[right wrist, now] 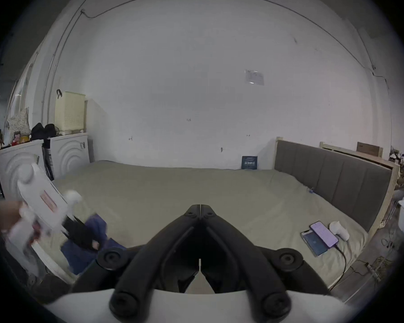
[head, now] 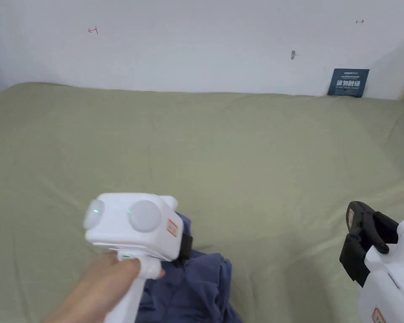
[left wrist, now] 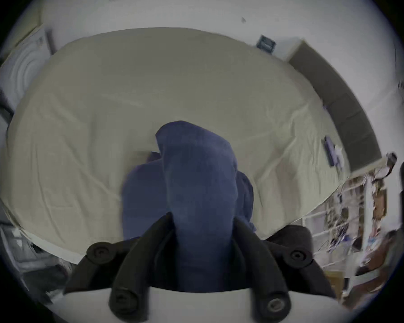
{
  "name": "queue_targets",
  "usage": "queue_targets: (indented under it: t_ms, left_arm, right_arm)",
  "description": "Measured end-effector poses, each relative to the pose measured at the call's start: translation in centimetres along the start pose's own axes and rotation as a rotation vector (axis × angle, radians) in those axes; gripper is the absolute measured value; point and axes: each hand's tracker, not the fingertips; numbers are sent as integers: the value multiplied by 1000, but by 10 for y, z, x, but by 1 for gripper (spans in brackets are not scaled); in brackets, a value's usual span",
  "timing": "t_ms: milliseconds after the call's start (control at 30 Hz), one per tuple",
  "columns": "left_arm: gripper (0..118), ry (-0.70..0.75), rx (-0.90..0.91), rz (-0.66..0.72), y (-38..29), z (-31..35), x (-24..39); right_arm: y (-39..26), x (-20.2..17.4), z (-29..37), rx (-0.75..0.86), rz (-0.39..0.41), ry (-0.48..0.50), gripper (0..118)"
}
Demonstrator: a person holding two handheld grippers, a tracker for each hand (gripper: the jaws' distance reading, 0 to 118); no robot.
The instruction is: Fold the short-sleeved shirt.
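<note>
Olive-sheeted bed (head: pixel 239 147), blue shirt (head: pixel 197 286), phones (right wrist: pixel 318 237)

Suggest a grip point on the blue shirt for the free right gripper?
The left gripper is shut on a bunched fold of the shirt, which hangs crumpled to the bed. The right gripper is shut and holds nothing. Probably pinch the loose edge on its own side, approaching from the right, low over the sheet.

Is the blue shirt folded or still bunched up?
Bunched. The blue shirt hangs crumpled from the left hand-held gripper, trailing onto the bed.
</note>
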Motion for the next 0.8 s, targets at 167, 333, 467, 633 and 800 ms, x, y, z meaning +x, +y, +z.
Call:
queue_targets:
  t_ms: [167, 333, 467, 633, 800]
  left_arm:
    - [118, -139, -21, 42, -12, -46, 21]
    - [112, -223, 30, 146, -14, -9, -3]
    - [22, -379, 67, 216, -21, -5, -32]
    - [0, -654, -142, 267, -45, -90, -28]
    - [0, -630, -136, 304, -56, -123, -31]
  right_arm:
    - [2, 6, 1, 4, -16, -6, 0]
    - [0, 11, 0, -8, -31, -4, 0]
    - [-5, 11, -7, -33, -84, 17, 0]
    - [-19, 7, -12, -111, -127, 75, 0]
    - [-39, 7, -26, -265, -224, 204, 0]
